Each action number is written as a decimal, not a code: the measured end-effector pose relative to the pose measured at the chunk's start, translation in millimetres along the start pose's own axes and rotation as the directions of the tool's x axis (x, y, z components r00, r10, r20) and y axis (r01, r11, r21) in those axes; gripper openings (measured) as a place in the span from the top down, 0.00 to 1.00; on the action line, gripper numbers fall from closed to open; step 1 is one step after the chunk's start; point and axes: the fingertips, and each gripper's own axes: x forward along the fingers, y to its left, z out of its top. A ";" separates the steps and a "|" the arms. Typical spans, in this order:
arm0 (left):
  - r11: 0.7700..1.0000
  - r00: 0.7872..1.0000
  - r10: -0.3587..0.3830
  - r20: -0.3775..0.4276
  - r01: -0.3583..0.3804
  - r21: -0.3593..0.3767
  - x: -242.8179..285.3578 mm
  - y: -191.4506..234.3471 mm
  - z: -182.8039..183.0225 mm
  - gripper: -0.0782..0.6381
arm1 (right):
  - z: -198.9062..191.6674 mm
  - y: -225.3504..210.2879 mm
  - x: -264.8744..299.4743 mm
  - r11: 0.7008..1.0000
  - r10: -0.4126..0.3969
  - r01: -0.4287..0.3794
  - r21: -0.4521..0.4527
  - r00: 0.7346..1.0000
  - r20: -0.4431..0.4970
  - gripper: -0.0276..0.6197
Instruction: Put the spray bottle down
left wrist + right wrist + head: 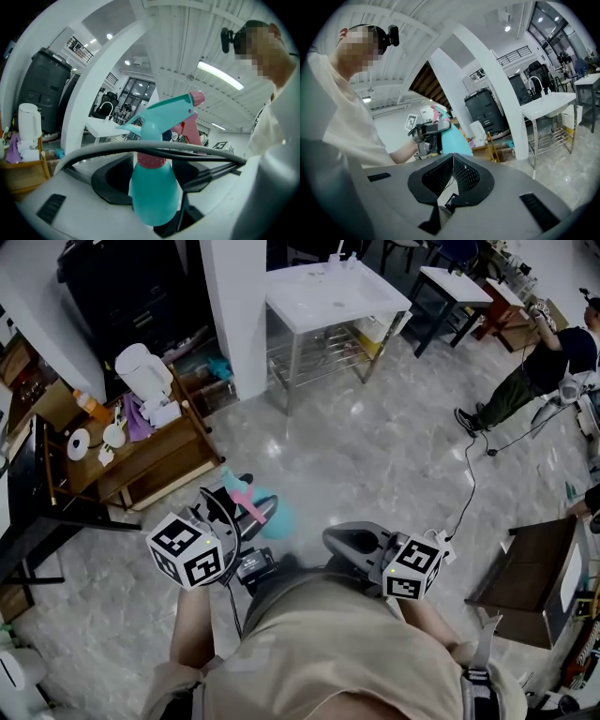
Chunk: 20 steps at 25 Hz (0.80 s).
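A teal spray bottle [154, 192] with a pink collar and trigger stands upright between the jaws of my left gripper [154, 180], which is shut on its body. In the head view the bottle [277, 518] is carried above the grey floor, ahead of the left gripper [251, 519]. My right gripper [343, 540] hovers beside it on the right, apart from the bottle. Its black pads meet at the tip with nothing between them [452, 159]. The right gripper view also catches the left gripper [426, 140] with the teal bottle [458, 144].
A low wooden shelf [155, 460] with a white kettle [142, 371] and small items stands at the left. Beyond are a white pillar [234, 315] and a white sink table [333, 296]. A person [534, 371] stands far right; a dark board [525, 577] lies right.
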 end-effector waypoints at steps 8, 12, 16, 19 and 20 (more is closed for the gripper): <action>1.000 1.000 0.017 -0.026 -0.017 0.004 18.4 15.3 -6.9 0.53 | 9.6 -26.3 15.1 1.000 0.008 -0.008 0.009 1.000 0.005 0.93; 1.000 0.999 0.021 -0.028 -0.020 0.024 38.1 22.5 3.8 0.53 | 18.5 -47.5 19.3 0.999 0.026 -0.026 0.022 0.999 0.023 0.93; 0.999 0.999 0.031 -0.043 -0.029 0.039 68.0 29.4 10.0 0.53 | 26.8 -77.5 18.6 0.999 0.042 -0.043 0.029 0.999 0.030 0.93; 0.998 0.997 0.051 -0.056 -0.050 0.032 98.2 38.7 14.9 0.53 | 35.8 -109.3 12.5 0.997 0.048 -0.050 0.051 0.998 0.042 0.93; 0.998 0.997 0.058 -0.059 -0.056 0.026 109.3 42.2 17.8 0.53 | 40.3 -121.0 9.6 0.997 0.048 -0.051 0.059 0.998 0.048 0.93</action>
